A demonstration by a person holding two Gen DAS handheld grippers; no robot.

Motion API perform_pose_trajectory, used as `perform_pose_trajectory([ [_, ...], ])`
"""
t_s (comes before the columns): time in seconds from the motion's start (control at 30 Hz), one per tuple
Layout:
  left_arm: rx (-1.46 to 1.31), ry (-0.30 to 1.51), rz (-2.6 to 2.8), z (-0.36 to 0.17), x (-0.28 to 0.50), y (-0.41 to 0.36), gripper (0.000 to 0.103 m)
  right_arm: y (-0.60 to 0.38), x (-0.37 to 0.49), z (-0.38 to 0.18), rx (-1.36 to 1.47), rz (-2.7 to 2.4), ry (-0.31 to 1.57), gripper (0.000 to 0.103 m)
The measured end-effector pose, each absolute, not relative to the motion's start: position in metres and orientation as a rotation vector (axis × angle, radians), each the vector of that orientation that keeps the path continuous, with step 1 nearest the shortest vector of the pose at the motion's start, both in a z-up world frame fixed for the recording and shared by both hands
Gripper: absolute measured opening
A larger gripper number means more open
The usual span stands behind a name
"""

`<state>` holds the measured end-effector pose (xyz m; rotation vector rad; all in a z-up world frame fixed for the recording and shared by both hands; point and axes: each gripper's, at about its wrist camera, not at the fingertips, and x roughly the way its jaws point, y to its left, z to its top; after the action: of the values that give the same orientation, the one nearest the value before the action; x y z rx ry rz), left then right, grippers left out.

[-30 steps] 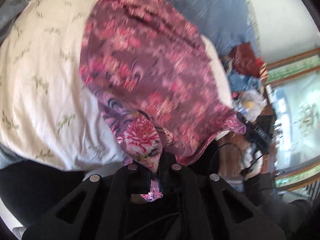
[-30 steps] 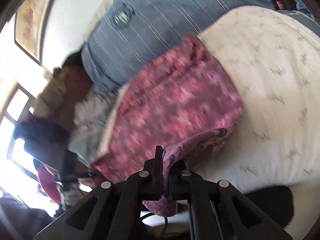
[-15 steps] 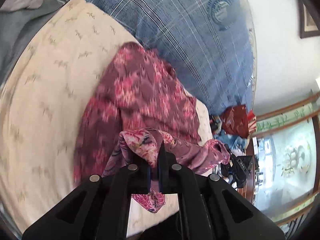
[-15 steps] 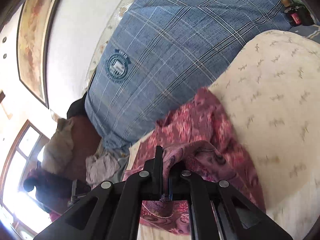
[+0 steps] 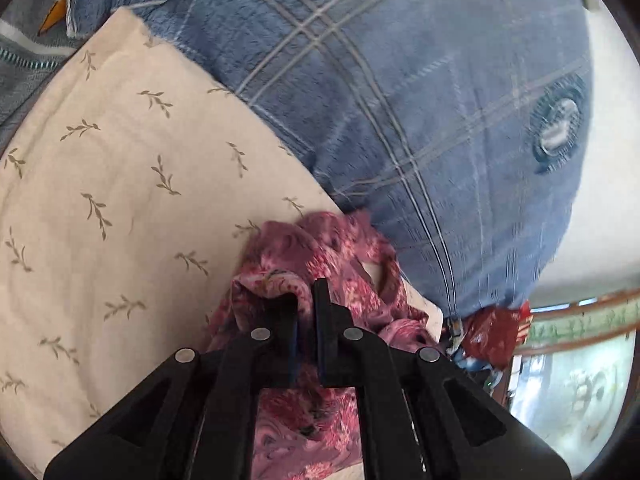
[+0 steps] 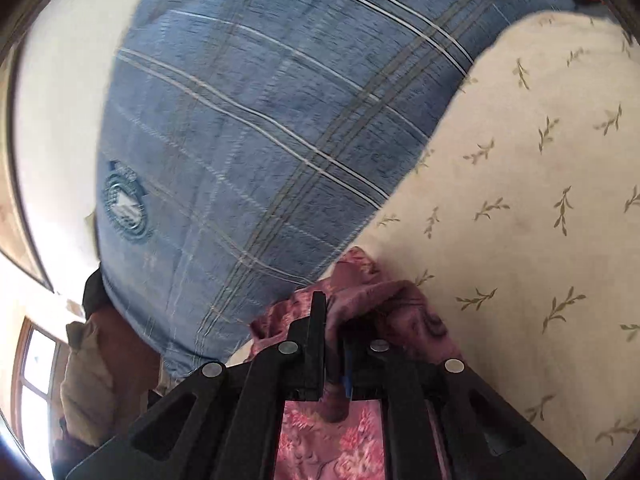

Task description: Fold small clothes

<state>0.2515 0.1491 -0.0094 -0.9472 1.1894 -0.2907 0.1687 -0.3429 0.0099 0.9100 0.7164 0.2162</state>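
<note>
A small maroon garment with a pink flower print [image 5: 340, 256] lies bunched on a cream sheet with a leaf pattern [image 5: 120, 184], close to a big blue plaid cushion [image 5: 400, 80]. My left gripper [image 5: 306, 300] is shut on a fold of the garment, which hangs below the jaws. In the right wrist view the same garment [image 6: 384, 300] is bunched around my right gripper [image 6: 330, 320], which is shut on another fold of it. Most of the garment is hidden under the two grippers.
The blue plaid cushion [image 6: 260, 140] rises right behind the garment and has a round badge [image 6: 124, 204]. The cream sheet [image 6: 540, 200] spreads to the side. A red bag [image 5: 496, 332] and a window [image 5: 580, 400] lie beyond the bed edge.
Both grippers have carried the garment's held edge forward toward the blue cushion. The spread cloth has folded over and bunched up; much less of it shows now.
</note>
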Motion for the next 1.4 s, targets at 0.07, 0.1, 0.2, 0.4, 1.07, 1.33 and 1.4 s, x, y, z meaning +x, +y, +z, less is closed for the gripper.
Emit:
perform_pose_trajectory([
  [0.07,-0.992,1.203,-0.29,-0.014,0.255,0.153,0.003,-0.345,0.173,0.005,0.94,0.212,0.724,0.009],
  [0.1,-1.01,1.202,-0.291,-0.014,0.256,0.155,0.003,-0.346,0.174,0.005,0.955,0.216,0.717,0.009],
  [0.2,-1.048,1.168,-0.276,-0.004,0.256,0.165,0.005,-0.353,0.17,0.01,0.989,0.223,0.67,0.009],
  [0.4,-1.103,1.047,-0.166,0.029,0.24,0.202,0.046,-0.366,0.143,0.022,1.022,0.17,0.64,0.013],
  [1.07,-0.722,1.167,-0.337,0.055,0.092,0.187,0.052,-0.332,-0.082,0.096,0.658,-0.05,0.597,0.026],
  [1.33,-0.692,1.132,-0.33,0.071,0.068,0.199,0.058,-0.317,-0.121,0.137,0.611,-0.055,0.526,0.033],
  [1.4,-0.686,1.137,-0.327,0.076,0.067,0.198,0.058,-0.314,-0.119,0.147,0.613,-0.04,0.508,0.039],
])
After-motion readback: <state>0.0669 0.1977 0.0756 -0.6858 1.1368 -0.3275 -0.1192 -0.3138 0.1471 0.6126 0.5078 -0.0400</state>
